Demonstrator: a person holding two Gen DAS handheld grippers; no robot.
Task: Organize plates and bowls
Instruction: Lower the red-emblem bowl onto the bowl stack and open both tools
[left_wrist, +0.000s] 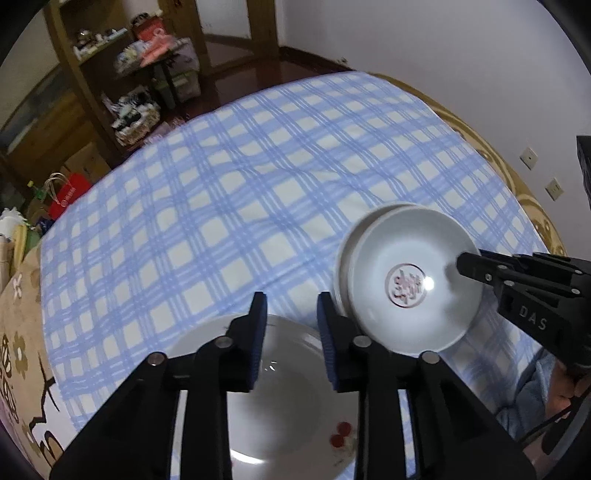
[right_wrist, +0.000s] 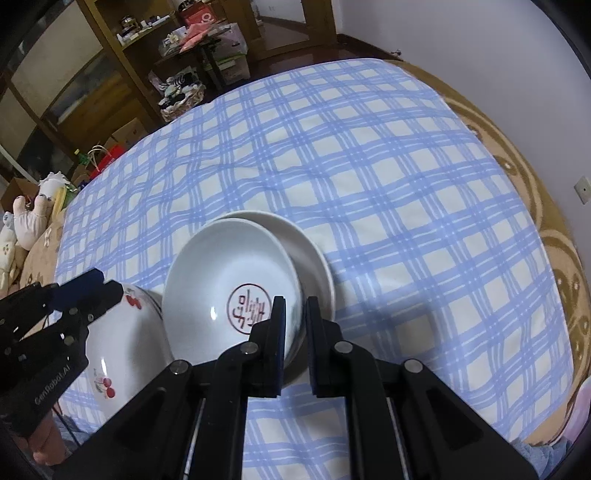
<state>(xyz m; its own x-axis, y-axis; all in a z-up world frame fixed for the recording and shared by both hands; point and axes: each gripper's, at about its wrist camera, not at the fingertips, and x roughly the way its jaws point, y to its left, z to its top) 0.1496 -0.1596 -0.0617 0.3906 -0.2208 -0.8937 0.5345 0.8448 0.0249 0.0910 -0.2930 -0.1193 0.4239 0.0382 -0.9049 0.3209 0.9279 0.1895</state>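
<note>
On a bed spread with a blue checked sheet, the right tongs pinch the near rim of a white bowl with a red seal, tilted over a second white bowl. The left tongs stand partly open, gripping nothing, above a cherry-patterned bowl just beside.

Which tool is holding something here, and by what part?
The right tool pinches the near rim of the stamped dish. The left tool is open over the cherry-patterned bowl, holding nothing.
</note>
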